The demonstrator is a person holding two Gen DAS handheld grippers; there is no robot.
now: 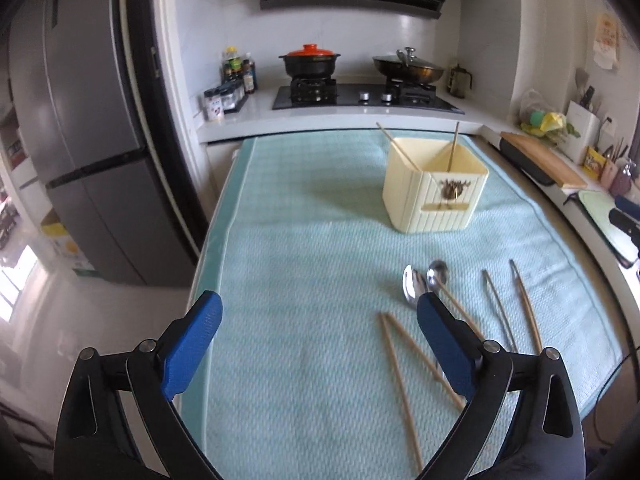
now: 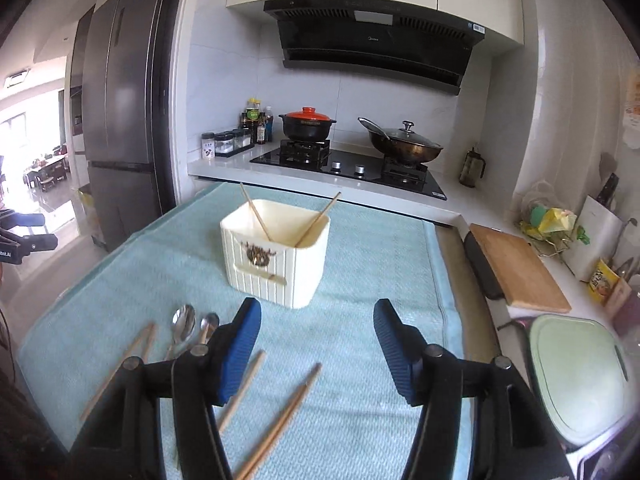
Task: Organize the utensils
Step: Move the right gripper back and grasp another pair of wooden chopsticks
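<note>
A cream utensil holder stands on the light green mat with two chopsticks leaning inside it; it also shows in the right wrist view. Two metal spoons and several loose wooden chopsticks lie on the mat in front of it. In the right wrist view the spoons and chopsticks lie low and left. My left gripper is open and empty above the mat, left of the utensils. My right gripper is open and empty, in front of the holder.
A stove with a black pot and a wok sits on the counter behind. A fridge stands at the left. A wooden cutting board, a pale green lid and kitchen clutter line the right counter.
</note>
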